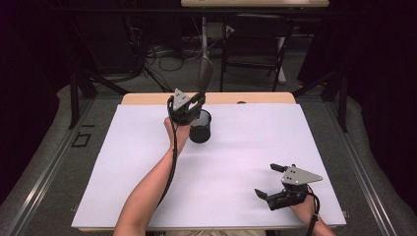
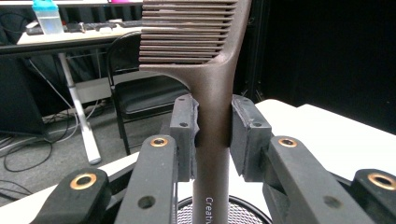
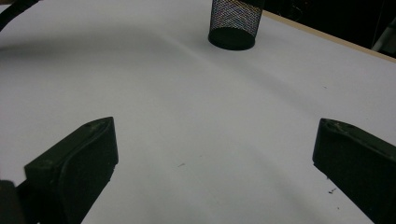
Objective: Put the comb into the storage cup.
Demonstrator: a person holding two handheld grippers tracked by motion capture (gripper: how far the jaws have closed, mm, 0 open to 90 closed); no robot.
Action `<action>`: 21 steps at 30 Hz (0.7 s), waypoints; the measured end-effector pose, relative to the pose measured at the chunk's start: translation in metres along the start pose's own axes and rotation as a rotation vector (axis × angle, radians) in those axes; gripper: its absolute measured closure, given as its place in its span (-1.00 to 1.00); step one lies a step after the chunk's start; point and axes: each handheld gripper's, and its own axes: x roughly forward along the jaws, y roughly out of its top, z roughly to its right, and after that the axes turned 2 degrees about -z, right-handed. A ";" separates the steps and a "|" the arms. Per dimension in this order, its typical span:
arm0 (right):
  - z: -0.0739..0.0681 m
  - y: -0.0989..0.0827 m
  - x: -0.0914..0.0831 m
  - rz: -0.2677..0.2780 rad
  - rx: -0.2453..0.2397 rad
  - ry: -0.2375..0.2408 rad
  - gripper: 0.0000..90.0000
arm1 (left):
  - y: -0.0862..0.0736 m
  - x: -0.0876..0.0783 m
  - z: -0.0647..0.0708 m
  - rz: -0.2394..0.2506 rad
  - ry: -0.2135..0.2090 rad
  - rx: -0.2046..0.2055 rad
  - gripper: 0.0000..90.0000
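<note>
So the whole thing comes down to the comb (image 2: 205, 56) and the mesh cup (image 1: 200, 126). The left hand-held gripper (image 1: 188, 109) has its pads clamped on the comb's handle, jaws closed most of the way in on that narrow stem. The comb stands upright, long axis pretty much vertical, teeth end up top and the handle's lower end pointing down. In the left gripper view you can see the cup's mesh rim (image 2: 224, 211) right below the handle, so the cup sits directly underneath the held comb, over toward the far side of the desk (image 1: 236, 162). I can't tell from these shots whether the handle tip is already inside the rim or just above it. My guess is the coming move is a straight drop down or lift up along that axis, nothing sideways.

The right hand-held gripper (image 1: 275, 183) is parked near the person's edge of the desk, well apart from the cup, jaws spread wide with nothing between them. Its own view looks across the bare white surface at the cup (image 3: 236, 23) way off. So the left hand is clearly the nearer one here.

Count: one comb, one mesh cup, two hand-held grippers, one desk
</note>
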 end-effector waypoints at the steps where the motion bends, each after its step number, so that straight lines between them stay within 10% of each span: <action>1: 0.000 0.000 0.000 0.001 0.000 -0.001 -1.00 | -0.001 0.001 0.000 -0.004 -0.001 0.001 0.61; 21: 0.000 0.000 0.000 0.000 -0.002 -0.003 -1.00 | -0.007 0.006 -0.004 -0.039 -0.002 -0.002 0.61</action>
